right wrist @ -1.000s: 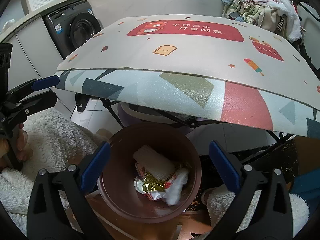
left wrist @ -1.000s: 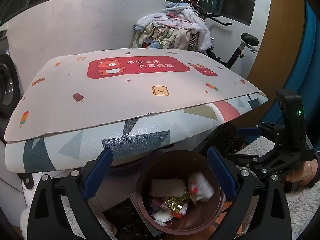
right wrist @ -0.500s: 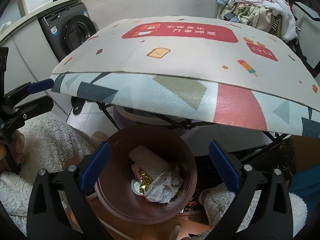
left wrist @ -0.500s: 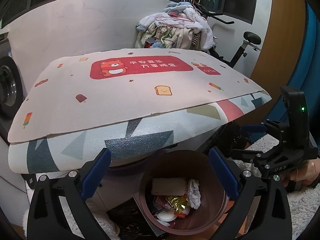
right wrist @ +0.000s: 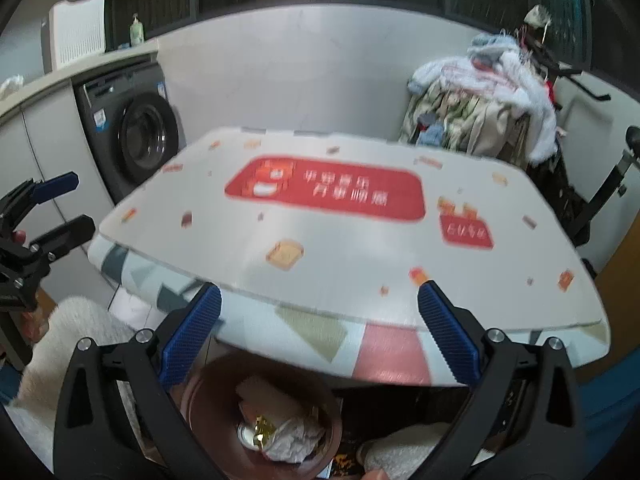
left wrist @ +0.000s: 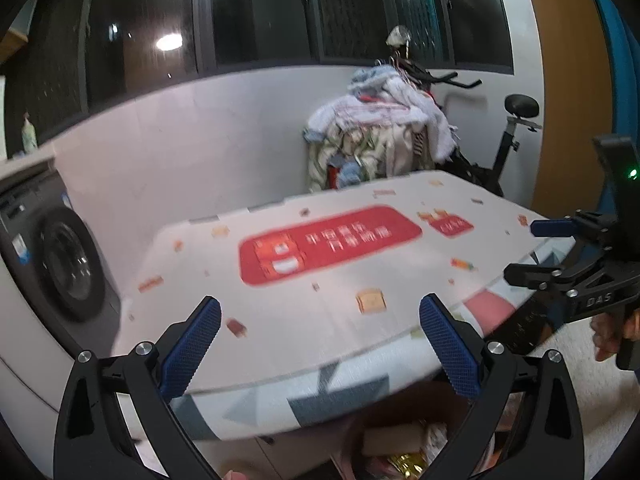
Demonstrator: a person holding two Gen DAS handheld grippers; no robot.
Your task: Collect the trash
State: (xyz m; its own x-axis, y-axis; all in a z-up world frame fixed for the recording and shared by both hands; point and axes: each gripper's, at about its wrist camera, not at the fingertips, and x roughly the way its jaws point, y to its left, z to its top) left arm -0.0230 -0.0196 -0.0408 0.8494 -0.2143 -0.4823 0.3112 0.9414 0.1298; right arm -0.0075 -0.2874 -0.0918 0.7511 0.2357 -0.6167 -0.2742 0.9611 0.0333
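A brown round trash bin (right wrist: 208,408) stands on the floor under the near edge of the table (right wrist: 340,240). It holds crumpled white paper (right wrist: 292,438), a gold wrapper (right wrist: 262,428) and a pale packet. In the left wrist view only the bin's top (left wrist: 404,444) shows at the bottom edge. My left gripper (left wrist: 320,344) is open and empty above the table's near edge; it also shows in the right wrist view (right wrist: 44,208). My right gripper (right wrist: 320,328) is open and empty above the bin and shows in the left wrist view (left wrist: 560,248).
The table carries a pale mat with a red banner (right wrist: 324,188). A washing machine (right wrist: 136,140) stands at the left. A heap of laundry (right wrist: 480,100) and an exercise bike (left wrist: 512,132) stand behind the table. A white fluffy rug (right wrist: 80,332) lies on the floor.
Both grippers have risen and tilted up, so the table top fills the views and the bin has dropped to the bottom. Both stay open.
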